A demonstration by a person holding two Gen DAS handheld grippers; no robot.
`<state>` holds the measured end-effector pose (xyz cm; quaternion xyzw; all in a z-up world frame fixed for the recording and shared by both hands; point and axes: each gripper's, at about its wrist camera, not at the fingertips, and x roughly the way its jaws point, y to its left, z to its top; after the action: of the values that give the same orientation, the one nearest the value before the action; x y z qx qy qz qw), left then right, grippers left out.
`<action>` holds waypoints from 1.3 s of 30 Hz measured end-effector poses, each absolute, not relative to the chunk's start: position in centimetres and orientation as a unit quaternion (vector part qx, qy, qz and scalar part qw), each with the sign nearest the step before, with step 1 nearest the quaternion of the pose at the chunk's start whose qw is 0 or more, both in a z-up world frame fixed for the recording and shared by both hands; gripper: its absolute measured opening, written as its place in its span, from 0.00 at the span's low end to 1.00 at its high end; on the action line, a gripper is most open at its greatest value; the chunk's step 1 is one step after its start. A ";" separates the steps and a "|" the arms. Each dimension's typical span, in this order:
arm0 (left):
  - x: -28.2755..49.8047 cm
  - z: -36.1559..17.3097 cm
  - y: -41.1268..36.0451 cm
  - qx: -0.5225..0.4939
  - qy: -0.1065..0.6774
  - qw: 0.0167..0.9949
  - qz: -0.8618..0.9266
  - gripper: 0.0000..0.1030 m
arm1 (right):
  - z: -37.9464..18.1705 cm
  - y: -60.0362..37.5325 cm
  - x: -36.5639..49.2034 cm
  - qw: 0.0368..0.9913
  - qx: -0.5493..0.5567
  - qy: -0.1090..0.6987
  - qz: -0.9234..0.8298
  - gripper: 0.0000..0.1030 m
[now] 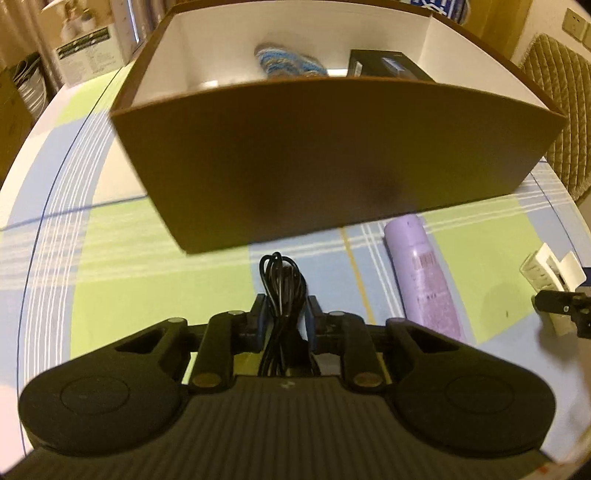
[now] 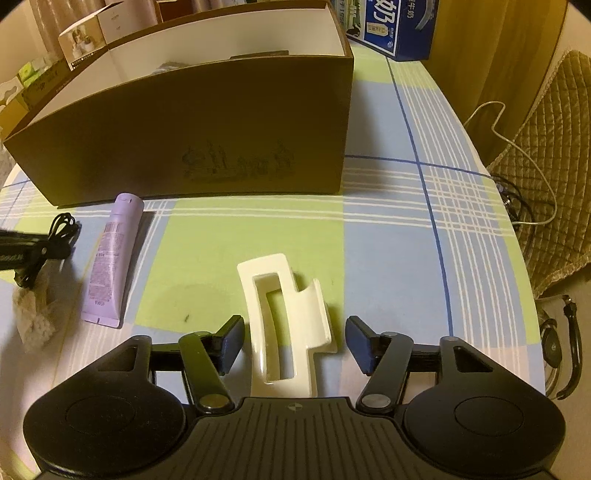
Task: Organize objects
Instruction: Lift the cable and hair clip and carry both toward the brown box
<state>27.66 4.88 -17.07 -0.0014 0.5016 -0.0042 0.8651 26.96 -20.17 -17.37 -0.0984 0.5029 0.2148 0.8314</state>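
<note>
In the left wrist view my left gripper (image 1: pixel 286 306) is shut on a coiled black cable (image 1: pixel 282 280), held just in front of the brown box (image 1: pixel 332 155). Inside the box lie a blue woven item (image 1: pixel 288 62) and a small black box (image 1: pixel 388 64). A purple tube (image 1: pixel 424 273) lies on the checked tablecloth to the right of the cable. In the right wrist view my right gripper (image 2: pixel 295 339) stands open around a cream hair clip (image 2: pixel 314 317) that rests on the cloth; neither pad touches it. The purple tube (image 2: pixel 110 258) and the cable (image 2: pixel 62 229) show at the left.
A blue milk carton (image 2: pixel 395 26) stands behind the box on the right. A quilted chair (image 2: pixel 546 166) with a white cord (image 2: pixel 517 147) sits past the table's right edge. A lacy cloth (image 2: pixel 33 314) lies at the left edge. Cartons (image 1: pixel 88 48) stand at the back left.
</note>
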 end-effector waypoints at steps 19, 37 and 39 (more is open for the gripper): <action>23.6 -12.7 6.3 -0.027 0.451 0.892 0.017 0.14 | -16.1 -20.7 26.3 0.836 -0.069 0.491 0.235 0.38; 21.5 -9.5 6.2 -0.050 0.414 0.909 0.026 0.11 | -13.1 -19.5 25.4 0.842 -0.057 0.461 0.275 0.38; 21.3 -9.0 6.1 -0.050 0.409 0.911 0.025 0.11 | -12.7 -19.4 25.3 0.843 -0.057 0.457 0.279 0.38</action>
<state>21.28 6.14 -9.02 -0.0501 0.4085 0.0251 0.9110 25.32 -19.44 -12.73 -0.0568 0.4571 0.2791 0.8425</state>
